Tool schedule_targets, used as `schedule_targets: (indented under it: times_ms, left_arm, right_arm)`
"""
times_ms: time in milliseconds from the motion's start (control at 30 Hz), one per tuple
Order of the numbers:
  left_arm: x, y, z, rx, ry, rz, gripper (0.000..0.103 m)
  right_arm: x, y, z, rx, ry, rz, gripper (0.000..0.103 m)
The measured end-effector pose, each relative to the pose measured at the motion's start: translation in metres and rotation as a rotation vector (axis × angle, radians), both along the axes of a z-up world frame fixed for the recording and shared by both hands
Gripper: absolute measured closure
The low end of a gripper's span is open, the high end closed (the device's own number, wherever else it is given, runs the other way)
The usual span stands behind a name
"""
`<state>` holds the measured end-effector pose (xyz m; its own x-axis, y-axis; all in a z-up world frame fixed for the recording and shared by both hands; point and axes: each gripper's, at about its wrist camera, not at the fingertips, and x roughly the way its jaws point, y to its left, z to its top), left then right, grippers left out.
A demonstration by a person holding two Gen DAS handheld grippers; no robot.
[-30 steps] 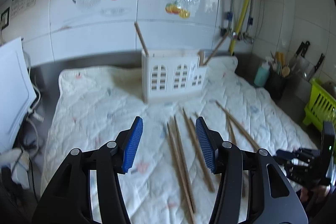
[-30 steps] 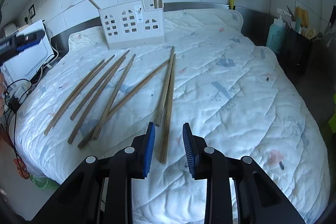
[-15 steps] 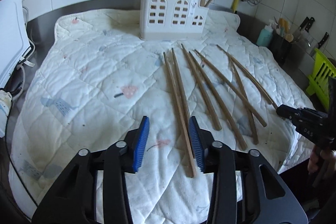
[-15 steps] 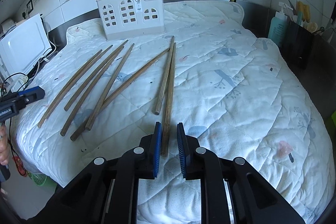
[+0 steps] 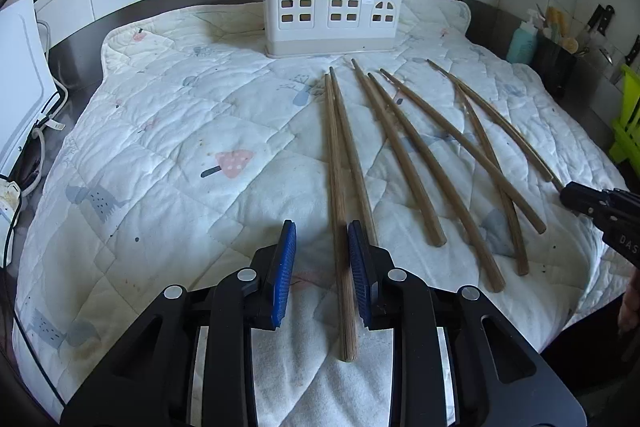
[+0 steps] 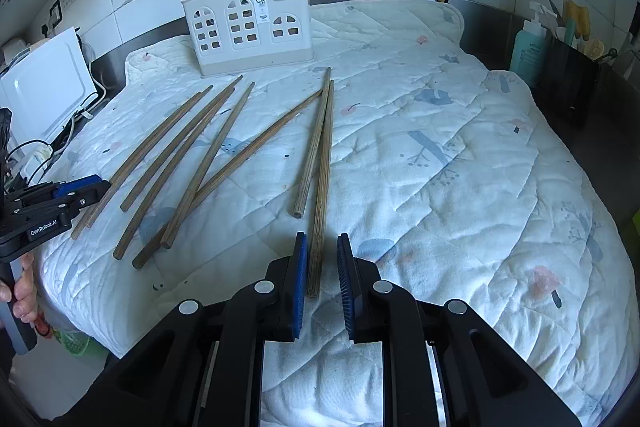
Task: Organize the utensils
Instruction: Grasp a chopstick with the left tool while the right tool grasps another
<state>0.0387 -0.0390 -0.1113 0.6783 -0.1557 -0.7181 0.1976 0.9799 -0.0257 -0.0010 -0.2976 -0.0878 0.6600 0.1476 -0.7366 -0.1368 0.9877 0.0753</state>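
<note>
A white quilted pad (image 5: 168,131), soft and stitched in diamonds with small printed pictures, covers the steel bench (image 5: 80,47) in front of me. At its far edge, against the tiled wall, stands a white plastic utensil holder (image 5: 332,7) with arched window cut-outs; two wooden sticks already lean out of its top. Eight long brown wooden chopsticks lie loose on the pad, fanned out between the holder and me. They look light, stiff and smooth, likely to roll, so I judge the best hold is near the blunt near end, squarely across the shaft. My left gripper (image 5: 322,275) has just been closing: its blue ribbed fingers (image 5: 285,275) stand narrow around the near end of the leftmost chopstick (image 5: 338,195), which lies against the right finger, the left one clear of it. My right gripper (image 6: 322,279) has its fingers narrower still around the near end of the rightmost chopstick (image 6: 323,179), with slim gaps showing either side, not yet pinching it.
</note>
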Motion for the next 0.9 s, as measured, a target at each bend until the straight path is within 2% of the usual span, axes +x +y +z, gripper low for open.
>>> schedule_targets:
  times_ms: [67, 167, 233, 300, 433, 633, 700, 767, 900]
  left_arm:
    - [-0.001, -0.001, 0.0, 0.026, -0.012, 0.009, 0.079]
    - [-0.002, -0.002, 0.001, 0.009, -0.014, 0.022, 0.079]
    - [-0.004, -0.006, 0.0, 0.028, -0.027, 0.017, 0.08]
    - [-0.005, -0.011, -0.001, 0.035, -0.038, 0.005, 0.086]
    - [-0.006, -0.017, -0.003, 0.047, -0.065, 0.0, 0.088]
    - [-0.004, -0.013, -0.003, 0.005, -0.074, -0.006, 0.092]
    - [-0.003, -0.012, -0.003, -0.01, -0.072, -0.008, 0.093]
    - [-0.002, -0.01, -0.003, -0.021, -0.072, -0.009, 0.095]
    - [-0.002, -0.004, -0.001, -0.06, -0.067, -0.007, 0.097]
  right_arm:
    - [0.0, 0.001, 0.0, -0.011, -0.005, -0.003, 0.088]
    - [-0.001, 0.001, 0.0, -0.01, -0.011, -0.011, 0.088]
    - [0.0, 0.0, -0.001, -0.006, -0.014, -0.012, 0.088]
    - [0.001, 0.0, -0.002, -0.002, -0.018, -0.012, 0.088]
    - [0.004, -0.002, -0.003, 0.022, -0.033, -0.023, 0.088]
    - [0.011, -0.003, -0.005, 0.052, -0.057, -0.037, 0.087]
    - [0.014, -0.002, -0.006, 0.052, -0.059, -0.039, 0.089]
    - [0.015, -0.002, -0.005, 0.04, -0.055, -0.038, 0.096]
    - [0.011, -0.003, 0.002, 0.025, -0.064, -0.032, 0.096]
